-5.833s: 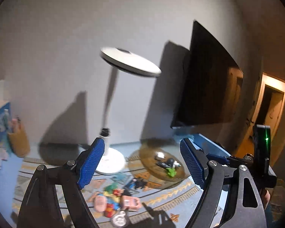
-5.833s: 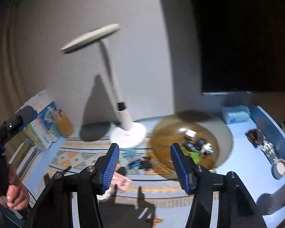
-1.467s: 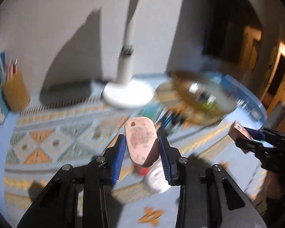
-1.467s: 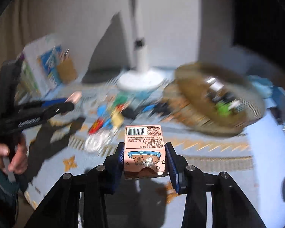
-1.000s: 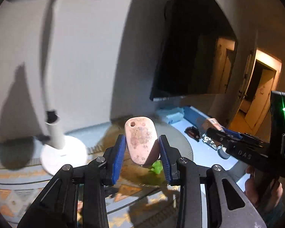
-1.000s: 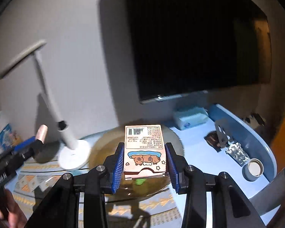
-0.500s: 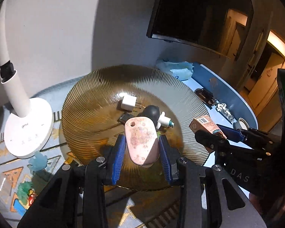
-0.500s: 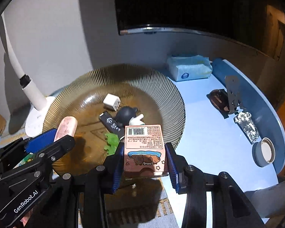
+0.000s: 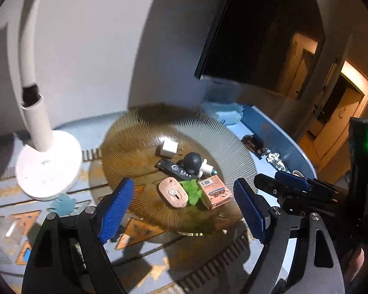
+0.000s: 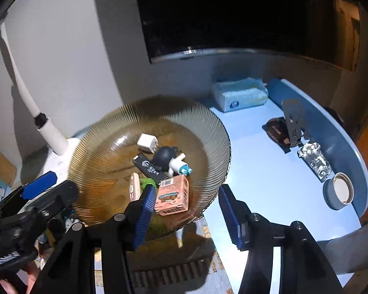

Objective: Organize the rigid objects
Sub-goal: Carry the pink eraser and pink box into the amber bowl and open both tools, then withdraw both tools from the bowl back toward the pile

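Note:
A ribbed amber glass plate [image 9: 135, 152] [image 10: 98, 147] holds several small objects. A pink oval tag [image 9: 173, 192] [image 10: 134, 189] and a pink printed box [image 9: 214, 191] [image 10: 173, 194] lie in its near part, with a green toy [image 9: 192, 192] between them. My left gripper [image 9: 182, 208] hovers over the plate's near rim, jaws opening, nothing between them. My right gripper [image 10: 187, 216] is also opening. The box rests just past its left fingertip, free of the pads. A black USB stick [image 9: 176, 170], a dark round figure [image 10: 163, 156] and a white charger [image 10: 147, 143] lie further back.
A white lamp base [image 9: 49, 166] stands left of the plate on a patterned mat [image 9: 12, 220]. On the blue table to the right are a tissue pack [image 10: 240, 93], a foil packet [image 10: 314, 159], a small round tin [image 10: 341, 191] and a dark clip item [image 10: 282, 132].
Both grippers have spread their jaws and let go. The pink oval tag and the pink box, held half a second ago, now lie in the plate. Both grippers have sunk lower.

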A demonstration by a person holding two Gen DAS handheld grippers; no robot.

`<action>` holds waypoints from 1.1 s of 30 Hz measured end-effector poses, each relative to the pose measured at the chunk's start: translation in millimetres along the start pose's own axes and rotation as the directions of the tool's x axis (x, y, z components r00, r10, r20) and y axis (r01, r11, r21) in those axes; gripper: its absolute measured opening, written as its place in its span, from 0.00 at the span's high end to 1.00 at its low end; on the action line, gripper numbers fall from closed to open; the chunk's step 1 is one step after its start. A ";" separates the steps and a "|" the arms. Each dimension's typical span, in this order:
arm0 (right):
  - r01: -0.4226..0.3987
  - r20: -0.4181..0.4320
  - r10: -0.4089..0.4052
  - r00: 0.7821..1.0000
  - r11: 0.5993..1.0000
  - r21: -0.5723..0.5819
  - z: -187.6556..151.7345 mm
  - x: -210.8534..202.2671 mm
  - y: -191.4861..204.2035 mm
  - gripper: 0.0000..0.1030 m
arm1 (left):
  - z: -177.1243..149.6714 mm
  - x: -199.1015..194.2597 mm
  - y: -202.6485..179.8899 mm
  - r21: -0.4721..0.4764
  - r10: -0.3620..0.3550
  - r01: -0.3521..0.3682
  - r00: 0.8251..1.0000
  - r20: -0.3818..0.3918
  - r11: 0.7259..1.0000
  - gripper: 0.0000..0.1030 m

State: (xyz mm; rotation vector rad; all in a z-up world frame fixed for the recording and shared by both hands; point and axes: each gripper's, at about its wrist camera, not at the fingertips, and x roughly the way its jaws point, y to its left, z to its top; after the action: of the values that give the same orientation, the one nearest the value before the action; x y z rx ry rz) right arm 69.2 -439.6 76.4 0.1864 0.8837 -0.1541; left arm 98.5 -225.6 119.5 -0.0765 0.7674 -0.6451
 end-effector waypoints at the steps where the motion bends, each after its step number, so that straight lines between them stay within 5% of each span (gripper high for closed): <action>1: -0.010 0.005 0.010 1.000 1.000 -0.002 -0.6 -4.4 2.9 0.50 | -0.4 -9.5 0.1 0.004 0.000 0.000 1.000 0.013 1.000 0.20; 9: -0.150 0.093 0.159 0.983 0.984 -0.097 -11.7 -63.5 55.4 0.46 | -13.1 -98.5 5.2 0.045 0.053 -0.061 0.987 0.152 0.997 0.20; 21: -0.264 0.172 0.331 0.928 0.908 -0.327 -49.9 -134.7 158.5 0.40 | -62.0 -238.1 65.7 -0.096 0.244 -0.225 0.909 0.338 0.970 0.20; 26: -0.357 0.057 0.400 0.915 0.866 -0.351 -84.7 -103.4 181.9 0.40 | -95.0 -239.8 116.2 -0.192 0.326 -0.281 0.905 0.274 0.940 0.20; 30: -0.397 -0.036 0.408 0.912 0.857 -0.330 -118.2 -56.3 190.7 0.40 | -129.8 -205.4 157.1 -0.240 0.415 -0.375 0.898 0.145 0.895 0.20; 33: -0.456 -0.080 0.456 0.886 0.830 -0.321 -144.7 -21.3 189.1 0.40 | -155.6 -172.1 180.2 -0.239 0.447 -0.423 0.893 0.055 0.874 0.20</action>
State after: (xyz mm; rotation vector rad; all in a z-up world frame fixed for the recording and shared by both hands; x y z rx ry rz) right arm -13.1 -221.9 21.8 0.0770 0.8286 0.4450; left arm -5.2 42.9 60.9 -0.1369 0.7174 -0.1203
